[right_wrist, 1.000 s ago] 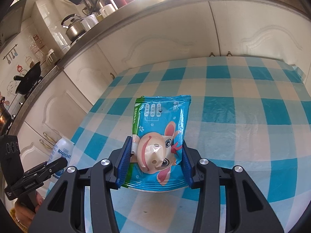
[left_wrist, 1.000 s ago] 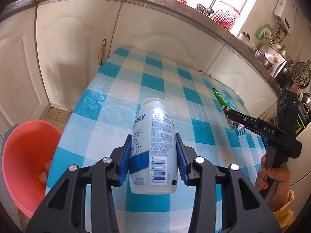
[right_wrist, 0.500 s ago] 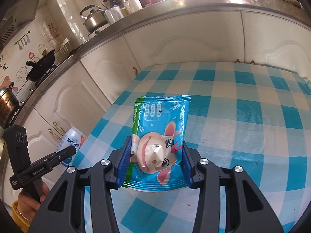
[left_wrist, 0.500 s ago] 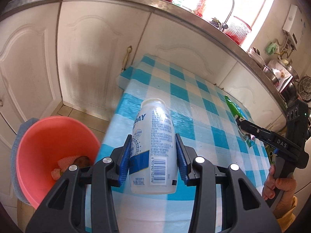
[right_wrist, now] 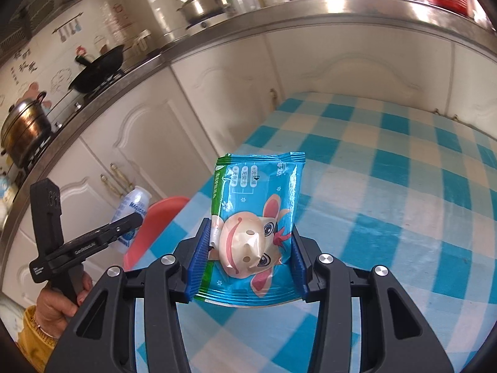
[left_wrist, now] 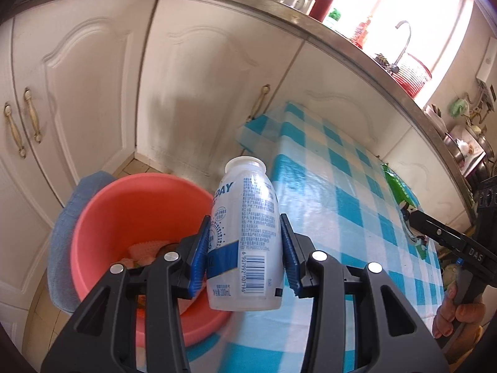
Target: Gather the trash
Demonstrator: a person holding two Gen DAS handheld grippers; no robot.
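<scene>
A: Kitchen, white cabinets, checked table (left_wrist: pixel 341 205). What's new?

B: Left gripper (left_wrist: pixel 245 258), clamped on white bottle (left_wrist: pixel 245 233), has swung off the table; pink bin (left_wrist: pixel 102 217) now at 9 o'clock beside it. Drop's prob next.

A: Bin contents?

B: Some scraps at the bottom, can't ID. Right gripper (right_wrist: pixel 248 258) pinches blue snack packet (right_wrist: pixel 257 217) above table, bin at 9.

left gripper (left_wrist: pixel 243 253) clamping white bottle (left_wrist: pixel 245 236), above red bucket (left_wrist: pixel 102 217) rim
</scene>
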